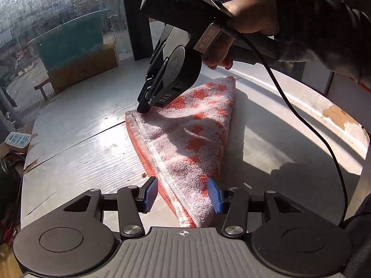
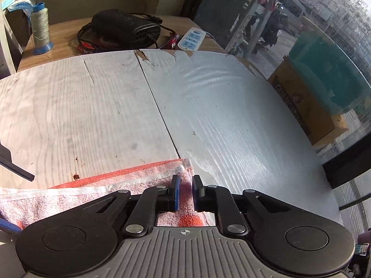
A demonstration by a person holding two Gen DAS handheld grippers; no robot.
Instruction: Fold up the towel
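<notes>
Left hand-held gripper (image 1: 183, 194): jaws spread wide, blue ribbed pads either side of the near corner of the towel (image 1: 185, 139), not pinching it. Right hand-held gripper (image 1: 144, 108): black tips pressed onto the towel's far left corner. From its own wrist view the right hand-held gripper (image 2: 185, 193) has the pads close together with terry pile between them; looks like a narrow gap, so can't tell if it's actually clamping.

Towel: looped terry, white-pink with orange-red square blotches and an orange woven border band. Folded into a rough triangle, layered hem edges stacked along its left side. It lies flat on the table (image 1: 76, 153), roughly mid-surface.

Table: pale grey wood-grain laminate, seam running across it, chipped edge exposing brown board at the far side.

Person's hand (image 1: 243, 23) grips the right unit's handle; black cable (image 1: 301, 120) trails off it, lower end cut off by frame.

In the right wrist view: thread spool (image 2: 40, 27) on a blue base, black device (image 2: 123, 30) with tangled cords, white-blue power strip (image 2: 191, 39), all on a wooden surface beyond the table. Glass behind is scuffed; street outside is hard to make out.
</notes>
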